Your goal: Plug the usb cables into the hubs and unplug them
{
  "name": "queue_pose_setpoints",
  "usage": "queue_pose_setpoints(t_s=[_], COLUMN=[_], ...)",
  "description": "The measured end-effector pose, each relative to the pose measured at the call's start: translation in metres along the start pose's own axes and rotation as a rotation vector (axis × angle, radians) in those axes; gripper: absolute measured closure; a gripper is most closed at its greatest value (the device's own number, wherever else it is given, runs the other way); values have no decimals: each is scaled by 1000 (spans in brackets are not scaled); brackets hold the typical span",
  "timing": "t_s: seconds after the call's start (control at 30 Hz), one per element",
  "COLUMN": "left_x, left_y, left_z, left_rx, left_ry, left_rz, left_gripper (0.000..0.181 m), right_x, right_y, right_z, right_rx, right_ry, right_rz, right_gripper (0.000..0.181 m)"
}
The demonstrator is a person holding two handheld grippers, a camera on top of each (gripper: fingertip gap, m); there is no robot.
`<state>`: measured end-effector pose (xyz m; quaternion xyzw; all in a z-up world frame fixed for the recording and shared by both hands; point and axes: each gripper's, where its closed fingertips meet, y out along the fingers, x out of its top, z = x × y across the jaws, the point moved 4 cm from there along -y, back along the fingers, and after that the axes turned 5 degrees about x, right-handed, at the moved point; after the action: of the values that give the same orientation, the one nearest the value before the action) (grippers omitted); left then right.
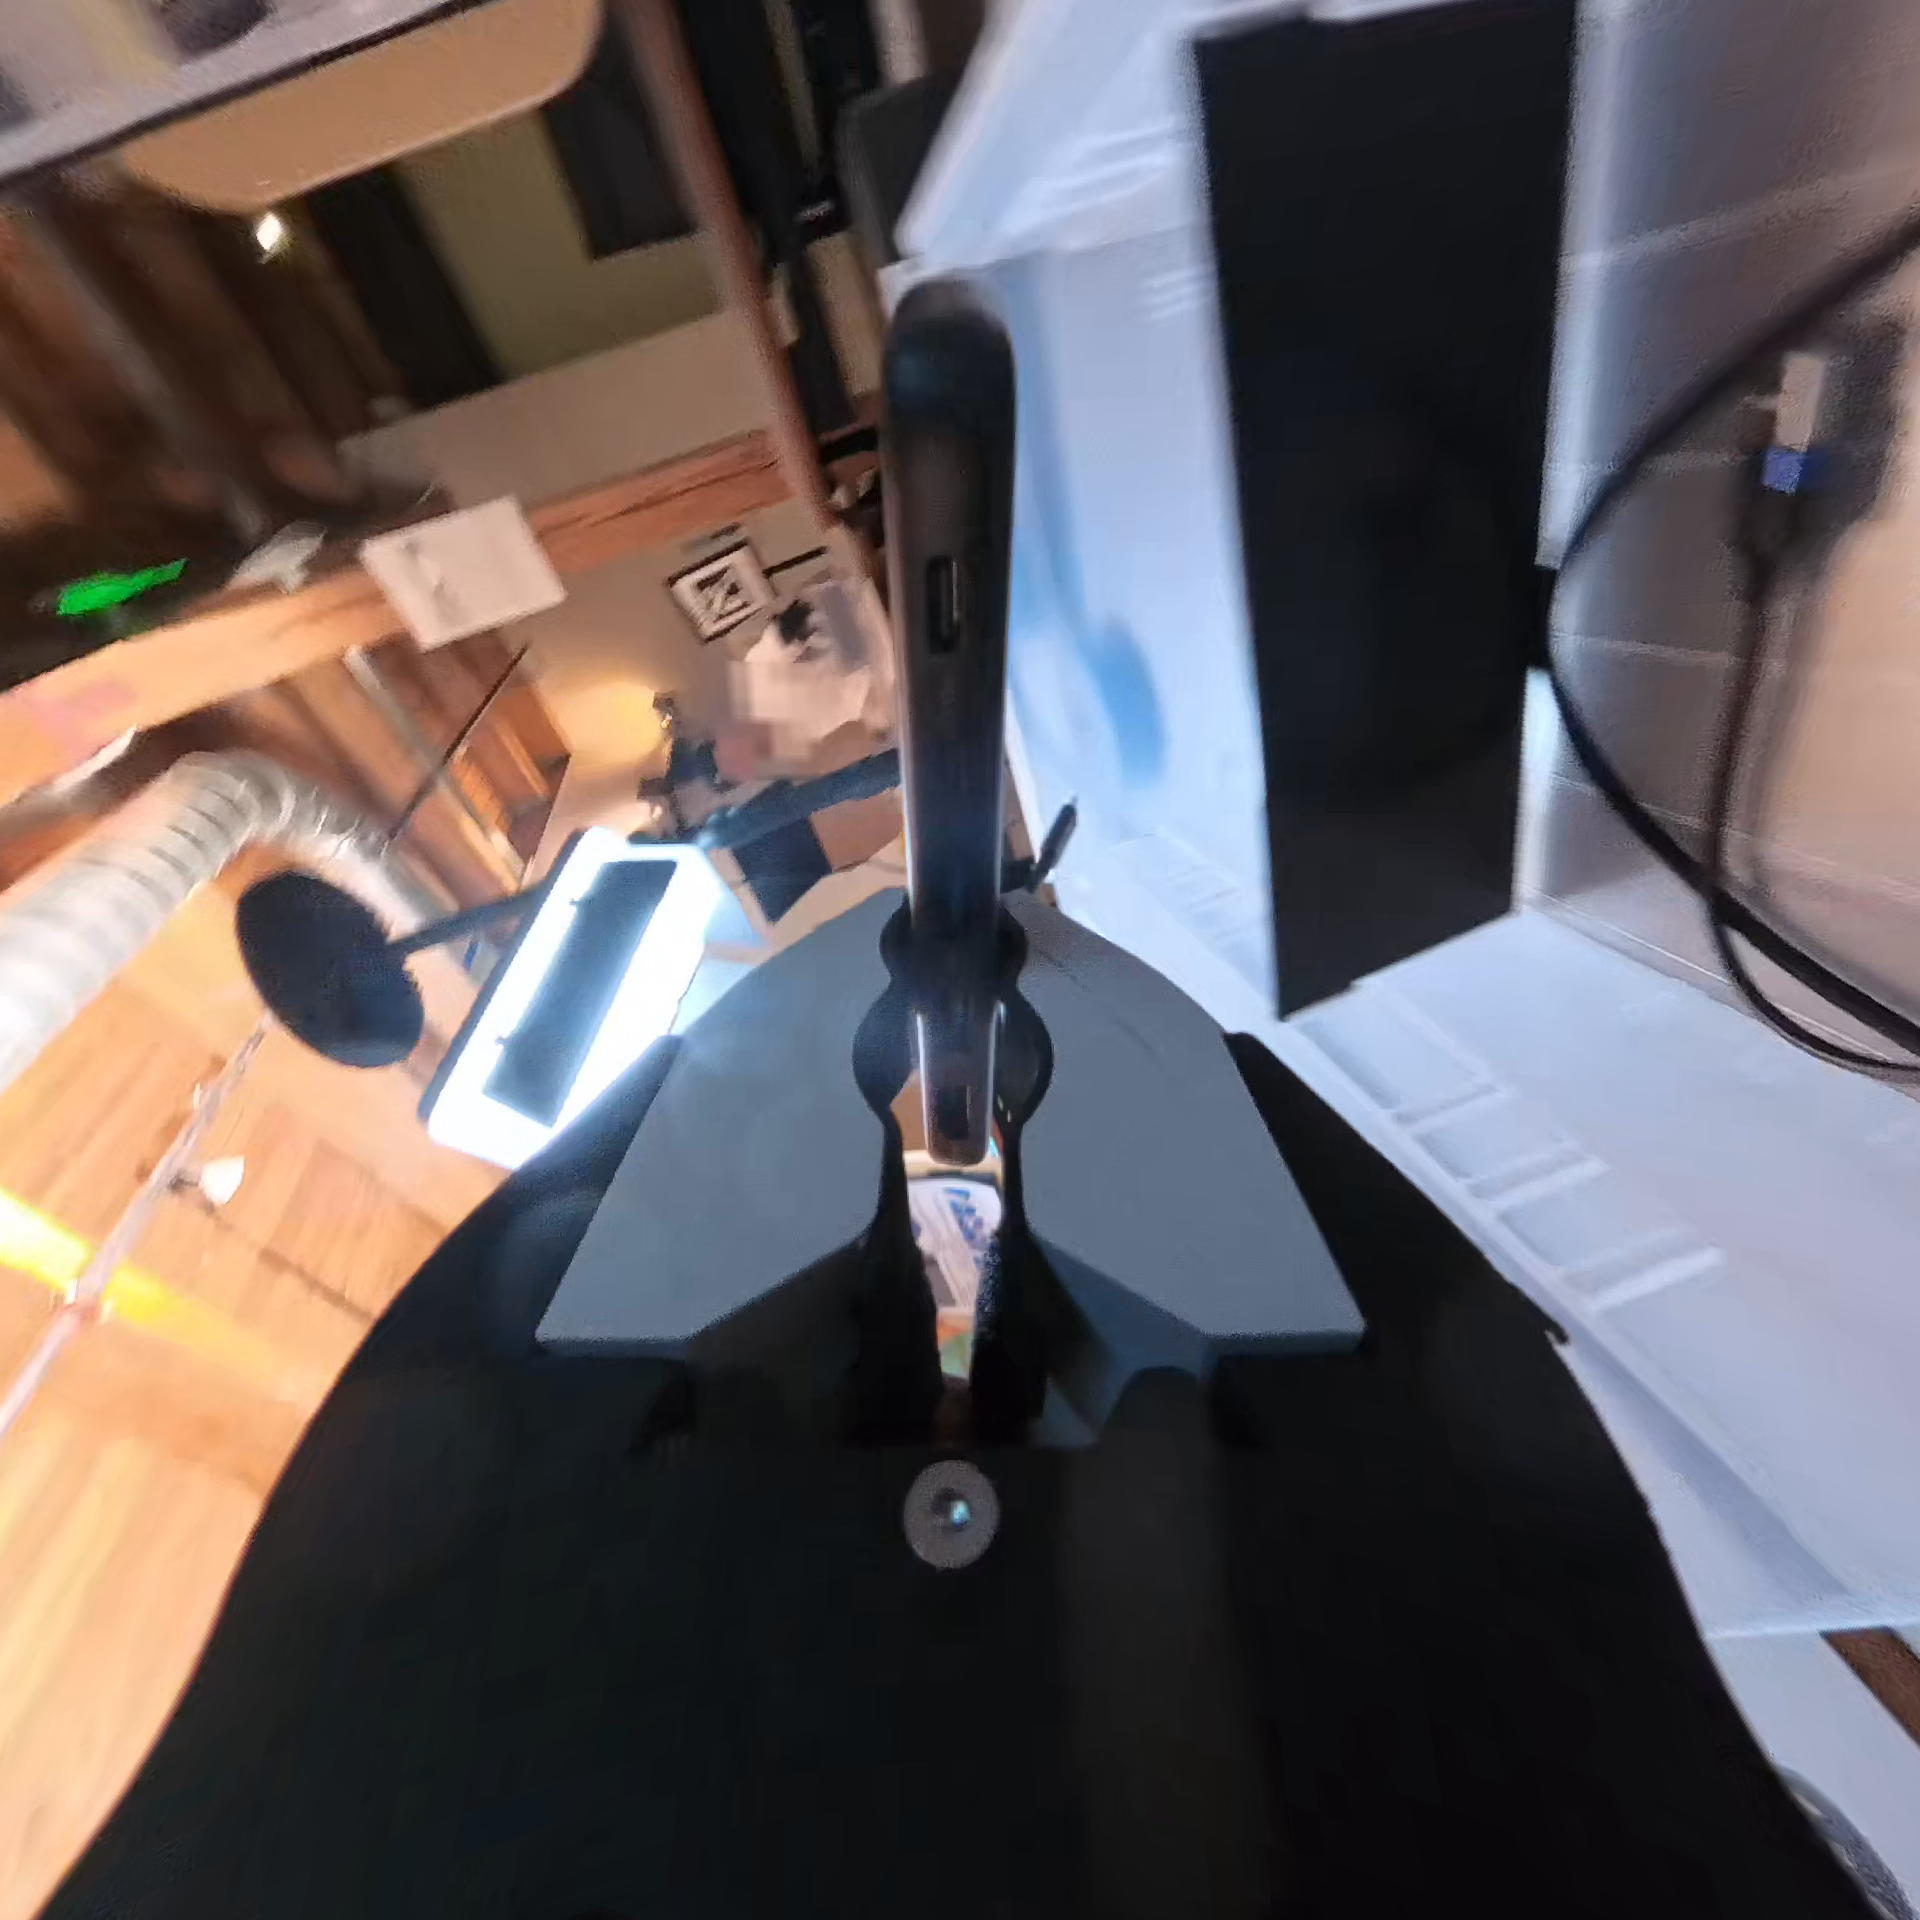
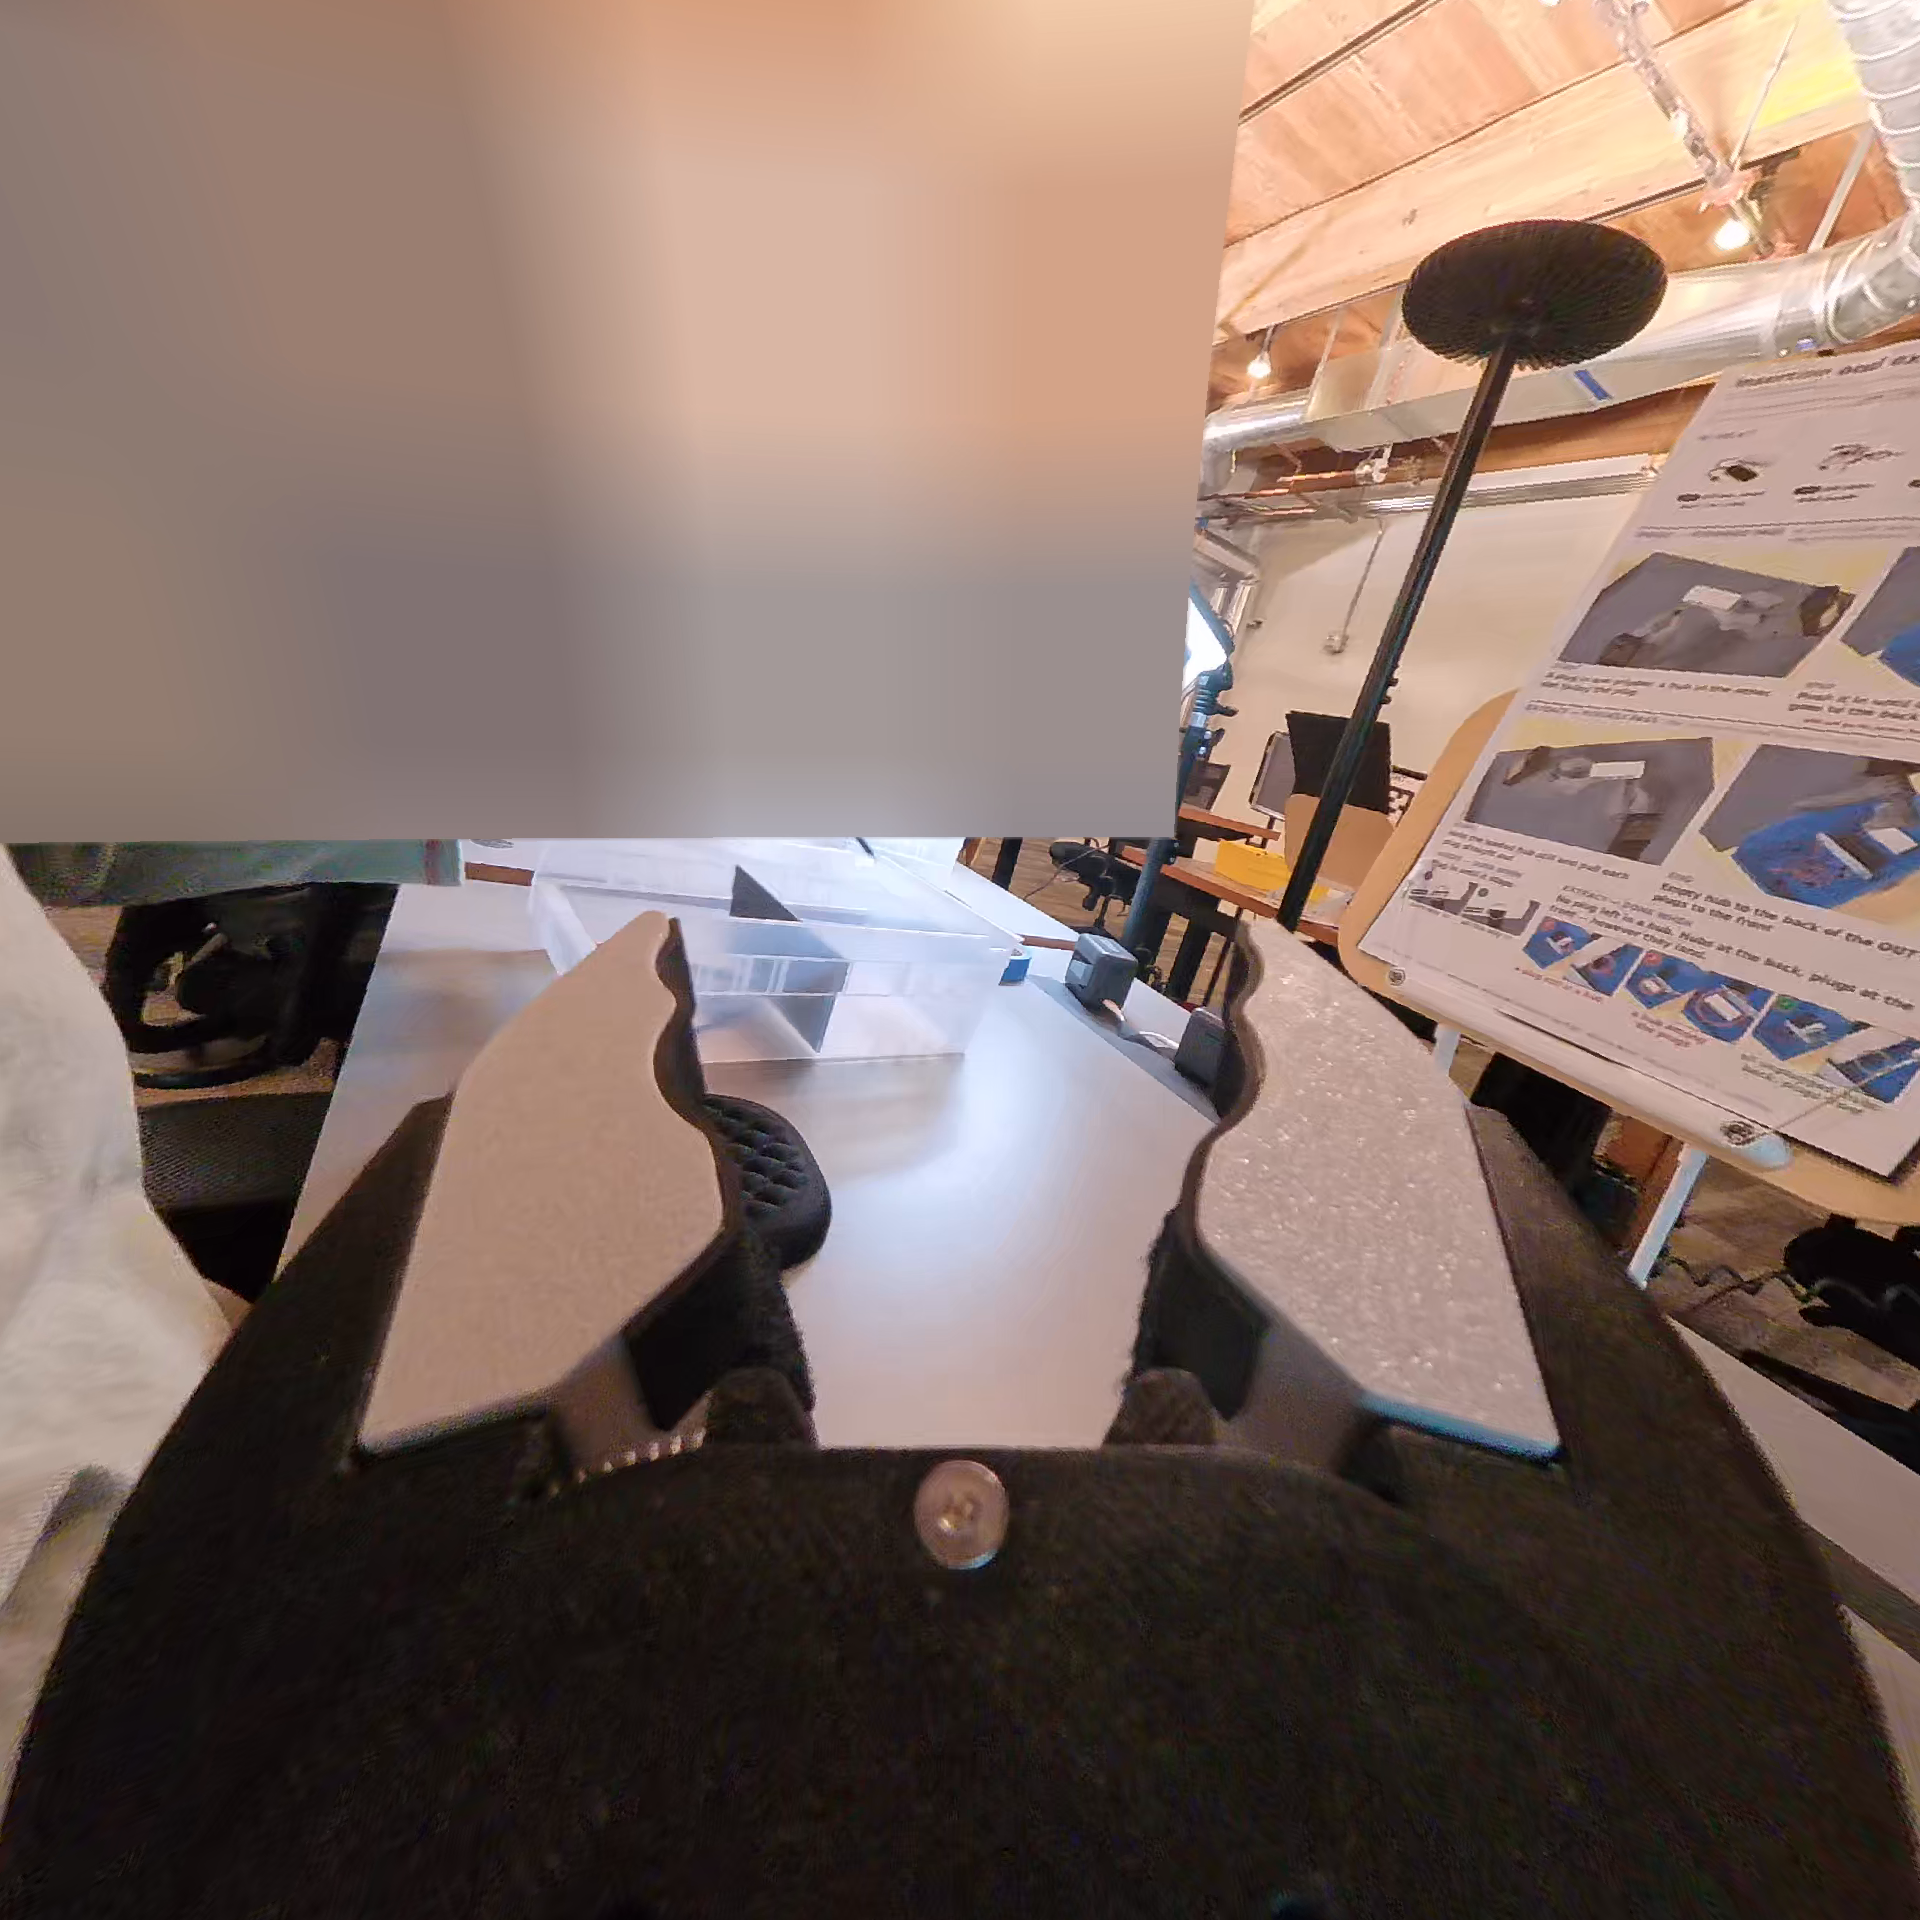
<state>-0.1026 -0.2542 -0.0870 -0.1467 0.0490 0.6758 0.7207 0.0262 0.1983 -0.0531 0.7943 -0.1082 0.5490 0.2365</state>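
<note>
left tongs [image 1: 951, 997]: clamped on a slim dark USB hub [image 1: 948, 665], held edge-on above the clear bin [image 1: 1455, 1143]
right tongs [image 2: 956, 1049]: spread wide, nothing held, over the bench [image 2: 987, 1226]
writing: a printed instruction sheet [image 2: 1704, 769] is seen at right

A pale grey table [image 2: 966, 1226] with a smooth matte top carries everything seen in the right wrist view. A clear plastic bin [image 2: 831, 977] with inner dividers stands on it toward the far side. Nearer, a black perforated disc-shaped base [image 2: 774, 1169] lies flat on the top. Along the table's right edge sit two small dark grey blocks [image 2: 1101, 971], one behind the other, with a scrap of blue tape [image 2: 1016, 968] just beside the bin's corner.
</note>
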Motion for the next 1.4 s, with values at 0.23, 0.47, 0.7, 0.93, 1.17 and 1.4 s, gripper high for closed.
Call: queue_pose_setpoints(t_s=[0.23,0.47,0.7,0.93,1.17,1.4], left_x=[67,203,283,298,268,293], left_y=[-31,-52,-75,-86,-110,-100], left_z=[59,66,51,70,123,107], left_rx=[68,-23,-216,-116,-8,-894], left_ry=[-323,-388,-302,-385,-1390,-2238], left_rz=[-17,-317,-513,-624,-1034,-1361], left_gripper=[169,169,169,163,132,112], right_x=[-11,-35,-49,-39,-10,6], right_y=[11,43,67,62,42,42], right_z=[-2,33,61,62,38,47], right_rx=[-121,-23,49,3,-275,-358], right_ry=[-214,-610,-787,-845,-854,-791], right_rz=[81,321,387,394,230,31], right_gripper=[77,83,101,169,170,170])
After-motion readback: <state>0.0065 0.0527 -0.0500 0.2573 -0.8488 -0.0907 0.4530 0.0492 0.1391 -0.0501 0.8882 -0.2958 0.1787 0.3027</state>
